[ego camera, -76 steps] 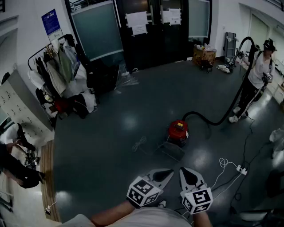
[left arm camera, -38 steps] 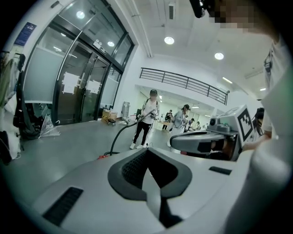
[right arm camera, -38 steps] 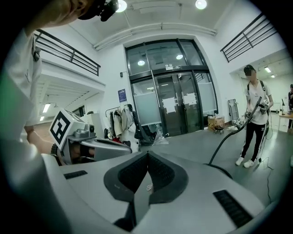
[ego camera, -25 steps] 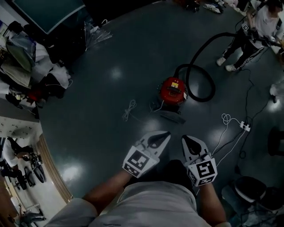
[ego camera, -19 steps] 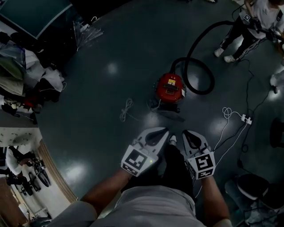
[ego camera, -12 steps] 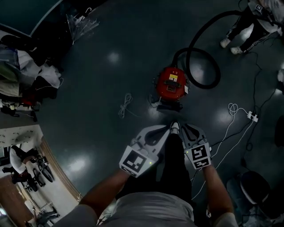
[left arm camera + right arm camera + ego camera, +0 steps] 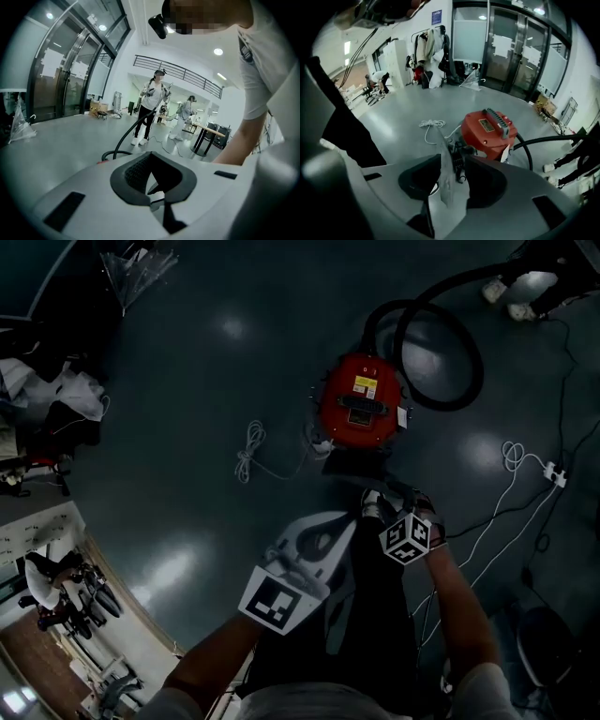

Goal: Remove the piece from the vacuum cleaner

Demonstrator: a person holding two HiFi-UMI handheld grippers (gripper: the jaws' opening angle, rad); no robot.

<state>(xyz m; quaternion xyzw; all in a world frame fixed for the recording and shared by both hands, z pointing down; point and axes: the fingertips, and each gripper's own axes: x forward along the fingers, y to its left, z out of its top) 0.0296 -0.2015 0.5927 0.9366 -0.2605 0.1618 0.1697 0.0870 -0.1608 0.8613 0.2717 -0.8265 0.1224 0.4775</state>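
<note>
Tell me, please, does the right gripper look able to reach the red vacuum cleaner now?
Probably yes: the right gripper, its jaws opening with a thin grey plate between them, points at the red vacuum cleaner close ahead, and nothing blocks it.

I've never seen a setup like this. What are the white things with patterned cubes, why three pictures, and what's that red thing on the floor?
No robot: a person holds a two-fingered claw in each hand. One picture looks down from a camera on the person's head; the other two come from cameras riding on the claws. The left claw is shut and empty. The right claw is opening, nothing gripped, and points at the red vacuum cleaner on the floor. Its black hose curls beside it; a white cord lies on the other side. The patterned cube on each claw is part of it.
</note>
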